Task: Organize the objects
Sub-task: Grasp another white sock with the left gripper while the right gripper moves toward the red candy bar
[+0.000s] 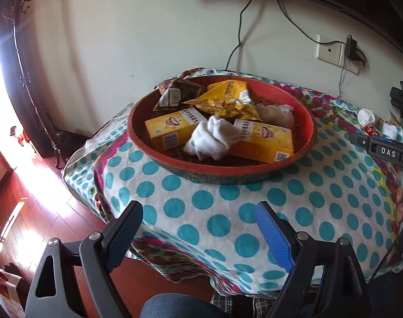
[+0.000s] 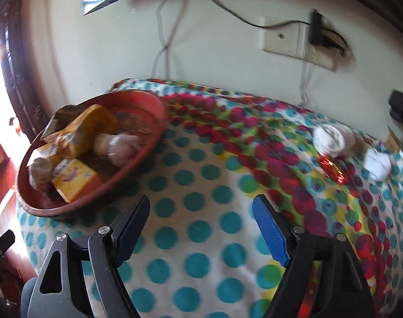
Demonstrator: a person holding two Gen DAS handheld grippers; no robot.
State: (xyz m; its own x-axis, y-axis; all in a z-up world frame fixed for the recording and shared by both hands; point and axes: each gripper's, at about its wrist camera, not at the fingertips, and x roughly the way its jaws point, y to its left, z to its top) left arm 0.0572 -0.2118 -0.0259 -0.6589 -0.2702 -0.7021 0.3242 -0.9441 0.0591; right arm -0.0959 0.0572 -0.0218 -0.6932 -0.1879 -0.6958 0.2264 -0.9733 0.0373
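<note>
the right gripper (image 2: 201, 228) hangs released at lower centre, the left gripper (image 1: 198, 233) likewise. loose items lie at right: a white cup (image 2: 331, 137), a crumpled tissue (image 2: 377, 163), a red wrapper (image 2: 332, 169). all probably light and crushable; pinch the wrapper mid-body, gently.

Tablecloth (image 1: 228, 220): soft napped cloth, matt.
Tray (image 1: 304, 143): red, smooth.
Boxes (image 1: 265, 139): printed cardboard.
Floor (image 1: 29, 228): glossy wood.
</note>
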